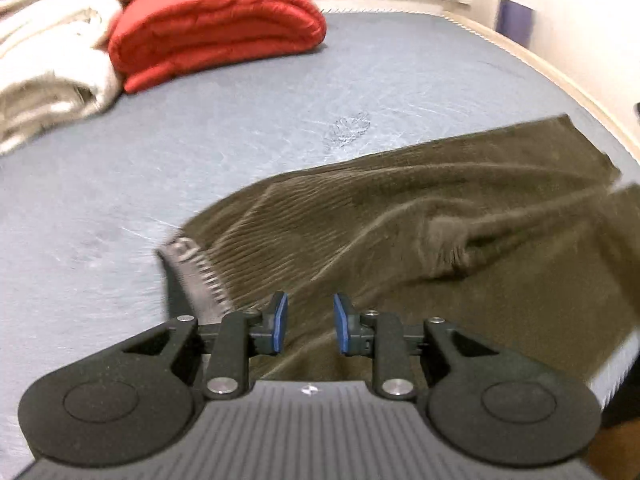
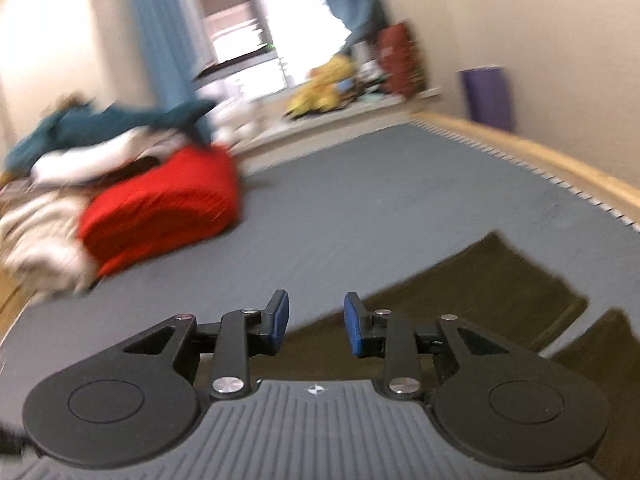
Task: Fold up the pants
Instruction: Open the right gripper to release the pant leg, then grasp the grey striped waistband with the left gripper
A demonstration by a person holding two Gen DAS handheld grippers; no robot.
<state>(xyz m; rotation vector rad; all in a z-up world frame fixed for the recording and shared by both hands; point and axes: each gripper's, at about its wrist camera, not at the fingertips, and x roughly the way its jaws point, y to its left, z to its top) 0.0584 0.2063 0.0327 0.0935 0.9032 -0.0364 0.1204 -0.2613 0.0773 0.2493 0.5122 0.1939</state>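
Note:
Olive-brown corduroy pants (image 1: 420,224) lie spread on a grey-blue bed surface (image 1: 200,136), legs running toward the right. Their waistband (image 1: 196,272) with a pale lining shows at the left. My left gripper (image 1: 307,322) hovers above the waist end, open, blue pads apart with nothing between them. In the right wrist view the pants (image 2: 480,296) lie below and to the right, two leg ends showing. My right gripper (image 2: 316,322) hangs over the pants' edge, open and empty. That view is blurred.
A folded red quilt (image 1: 216,28) and a cream blanket (image 1: 48,76) sit at the far left of the bed. A wooden bed edge (image 2: 532,152) runs along the right by the wall. A window with blue curtains (image 2: 160,40) and piled clothes lie beyond.

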